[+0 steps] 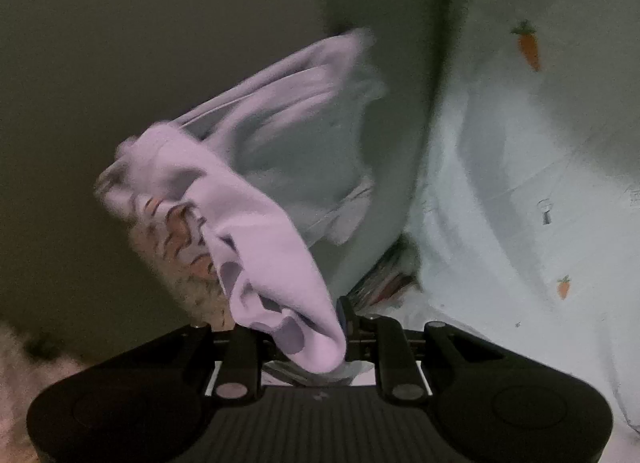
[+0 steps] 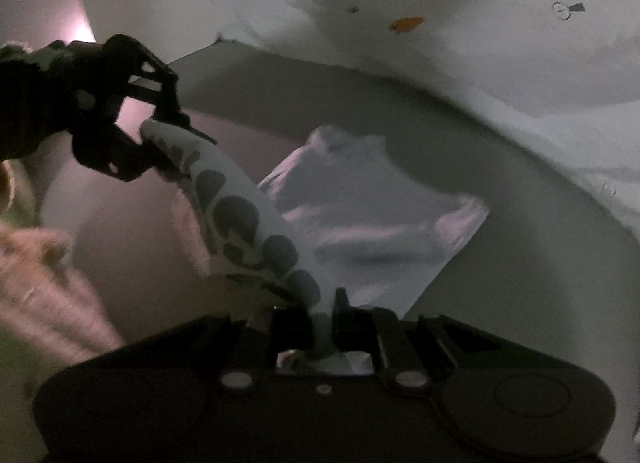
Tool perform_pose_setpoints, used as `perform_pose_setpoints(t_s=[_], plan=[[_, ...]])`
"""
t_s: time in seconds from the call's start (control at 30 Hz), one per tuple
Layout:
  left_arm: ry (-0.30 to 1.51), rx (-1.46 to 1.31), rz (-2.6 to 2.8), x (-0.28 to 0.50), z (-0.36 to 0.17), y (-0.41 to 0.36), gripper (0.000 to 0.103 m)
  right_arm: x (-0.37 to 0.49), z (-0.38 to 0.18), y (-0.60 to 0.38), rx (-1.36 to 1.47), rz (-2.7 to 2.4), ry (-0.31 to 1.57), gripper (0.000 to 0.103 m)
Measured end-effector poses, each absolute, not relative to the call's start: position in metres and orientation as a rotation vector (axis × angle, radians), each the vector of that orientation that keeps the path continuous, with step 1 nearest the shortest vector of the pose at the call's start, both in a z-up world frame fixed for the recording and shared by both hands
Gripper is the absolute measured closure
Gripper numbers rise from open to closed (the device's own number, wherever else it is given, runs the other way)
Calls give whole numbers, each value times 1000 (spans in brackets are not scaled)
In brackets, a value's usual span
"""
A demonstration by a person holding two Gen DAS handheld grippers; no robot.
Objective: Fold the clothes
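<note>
Garment (image 2: 244, 219), pale with dark print, stretched from your left gripper (image 2: 160, 131) at upper left of right wrist view to your right gripper (image 2: 322, 327) at bottom centre, both pinching its cloth. Soft, light, floppy, likely slippery; grip hems or corners, keep taut.

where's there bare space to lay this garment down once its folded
Bare grey surface lies right of the folded pale cloth, up to the carrot-print sheet. Another bare patch sits behind that cloth, below the sheet's edge. The left is crowded: the left gripper and right gripper stretch the patterned garment there.
</note>
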State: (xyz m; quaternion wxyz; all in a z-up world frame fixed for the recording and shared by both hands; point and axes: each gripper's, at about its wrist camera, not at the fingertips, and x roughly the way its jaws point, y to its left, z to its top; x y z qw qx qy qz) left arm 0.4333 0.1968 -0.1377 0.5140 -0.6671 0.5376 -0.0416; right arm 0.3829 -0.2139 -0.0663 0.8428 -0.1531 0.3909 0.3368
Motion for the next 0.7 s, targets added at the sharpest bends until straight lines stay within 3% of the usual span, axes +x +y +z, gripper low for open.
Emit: perform_pose_setpoints(t_s=[0.1, 0.13, 0.17, 0.2, 0.27, 0.33, 0.4, 0.43, 0.53, 0.63, 0.7], plan=[[1242, -1595, -80, 487, -146, 195, 83, 441, -72, -209, -318, 660, 810, 89], [1230, -1586, -68, 505, -150, 196, 80, 459, -75, -206, -323, 623, 796, 80], [1219, -1579, -57, 524, -156, 197, 71, 477, -78, -204, -328, 587, 782, 68], [1211, -1570, -49, 542, -162, 199, 53, 495, -81, -202, -332, 551, 767, 64], [1196, -1534, -31, 568, -166, 204, 34, 527, -89, -199, -317, 448, 750, 62], [1147, -1467, -31, 581, -158, 210, 31, 547, -94, -199, -290, 342, 741, 61], [1077, -1326, -42, 583, -139, 213, 17, 550, -95, -201, -243, 272, 713, 53], [1037, -1238, -41, 581, -129, 213, 17, 546, -96, -203, -206, 255, 704, 45], [997, -928, -9, 569, -111, 200, 17, 529, -108, -205, -100, 237, 715, 43], [1016, -663, -15, 553, -112, 176, 17, 505, -129, -199, -61, 245, 751, 24], [1044, -548, -36, 542, -122, 161, 17, 487, -142, -194, -46, 241, 787, 22]])
